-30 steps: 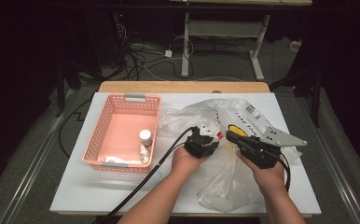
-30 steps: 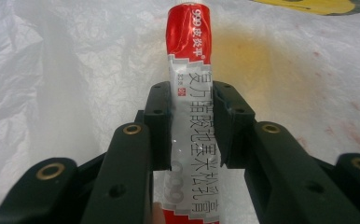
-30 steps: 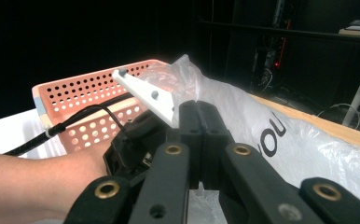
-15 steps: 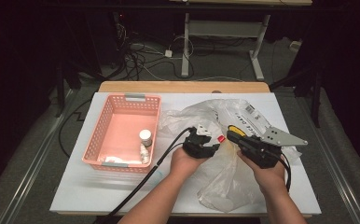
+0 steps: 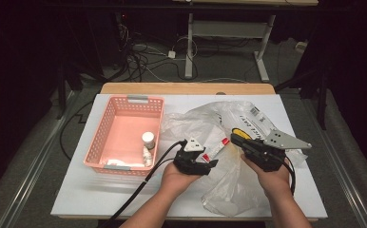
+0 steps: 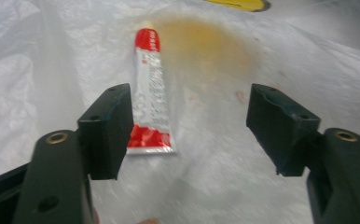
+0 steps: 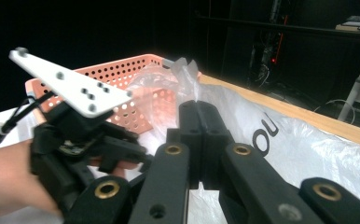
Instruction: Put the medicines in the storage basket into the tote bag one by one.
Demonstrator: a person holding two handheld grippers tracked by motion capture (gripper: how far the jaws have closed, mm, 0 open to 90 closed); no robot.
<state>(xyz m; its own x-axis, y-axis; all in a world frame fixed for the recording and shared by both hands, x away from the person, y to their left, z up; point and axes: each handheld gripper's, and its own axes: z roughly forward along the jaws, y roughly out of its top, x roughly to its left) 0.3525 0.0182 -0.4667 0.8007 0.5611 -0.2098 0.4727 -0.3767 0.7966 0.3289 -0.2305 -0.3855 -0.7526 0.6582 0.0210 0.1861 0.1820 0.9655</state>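
Little has shifted over the last second: both hands sit about where they were, with the left gripper (image 5: pixel 209 163) turned slightly more toward the middle of the clear plastic bag (image 5: pixel 229 128). Its jaws stand wide apart with nothing between them. In the left gripper view, they frame the crumpled plastic, and a small red-and-silver tube (image 6: pixel 149 93) lies flat under the film just beside the left-hand jaw, red cap pointing away. A yellowish smear shows on the plastic beyond the tube, and the edge of a yellow object (image 6: pixel 238 4) sits at the top. From above, the tube (image 5: pixel 216 146) lies between the two grippers. The right gripper (image 5: pixel 238 140) has its jaws pressed together in its own view; thin plastic rises just past the tips, but I cannot tell if any is pinched. A pink perforated basket (image 5: pixel 106 122) stands left of the bag on the white table (image 5: pixel 77 194), holding a small white-capped bottle (image 5: pixel 148 139) and other small white items near its front wall.
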